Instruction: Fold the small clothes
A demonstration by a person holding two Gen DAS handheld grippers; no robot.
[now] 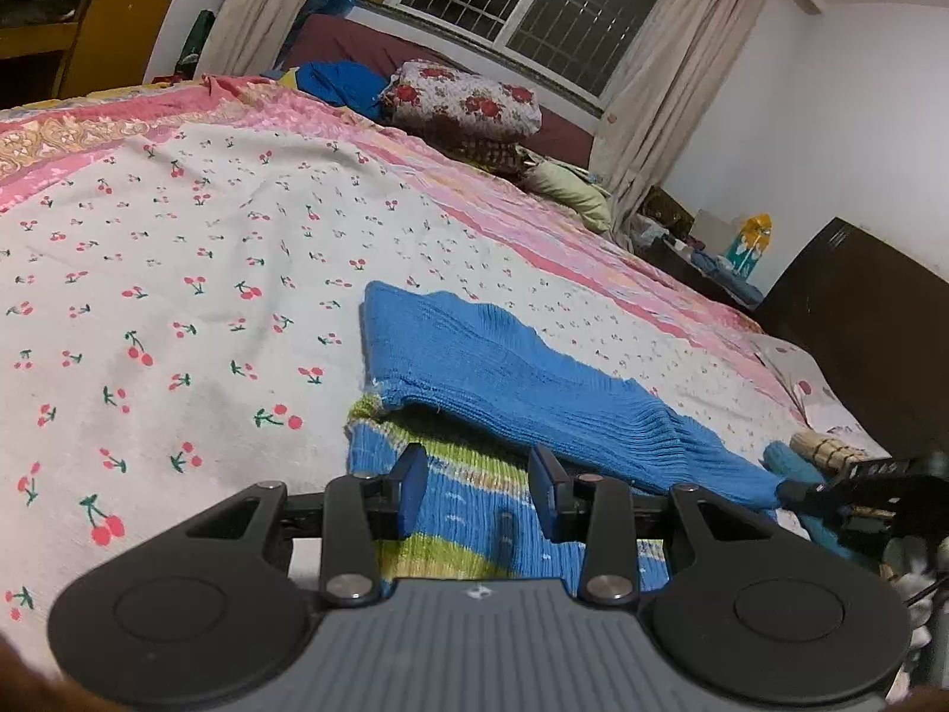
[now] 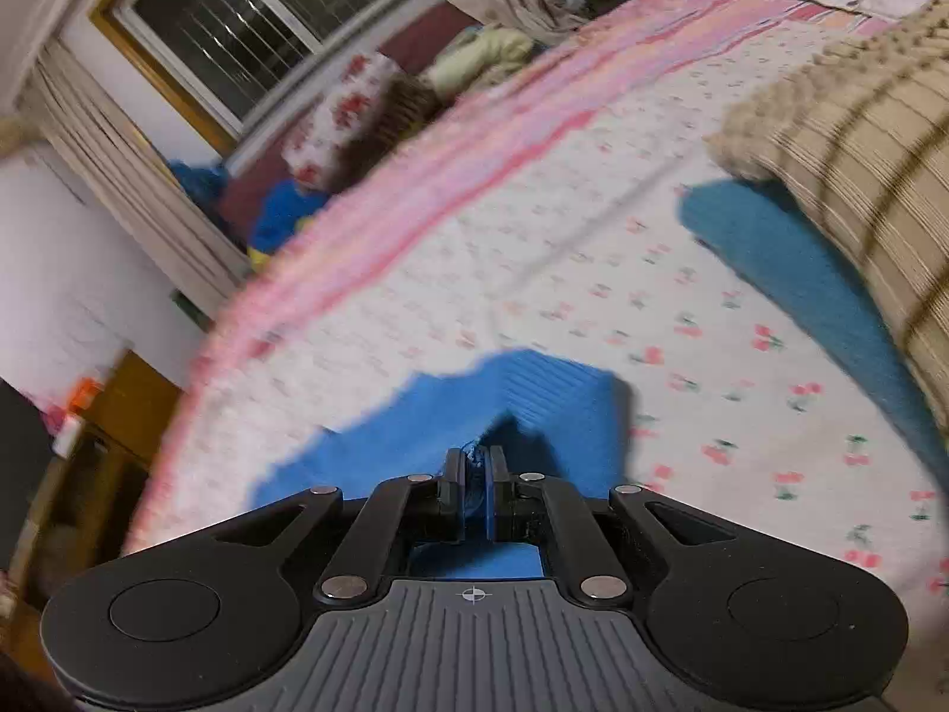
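Note:
A small blue knit garment [image 1: 522, 380] with a green, yellow and blue striped part [image 1: 468, 528] lies on the cherry-print bedsheet [image 1: 178, 296]. Its blue part is folded over the striped part. My left gripper [image 1: 480, 492] is open, its fingers [image 1: 412, 489] just above the striped part, holding nothing. My right gripper [image 2: 474, 483] is shut on a corner of the blue garment [image 2: 474, 409] and lifts it off the sheet [image 2: 534, 273]. The right gripper [image 1: 854, 489] also shows at the right edge of the left wrist view, pinching the blue edge.
A beige striped knit piece [image 2: 860, 142] lies on a teal cloth [image 2: 801, 273] to the right. Floral pillows [image 1: 462, 95] and blue clothes [image 1: 338, 80] sit at the bed's far end under a window. A wooden shelf [image 1: 89, 29] stands far left, a dark board [image 1: 860, 320] right.

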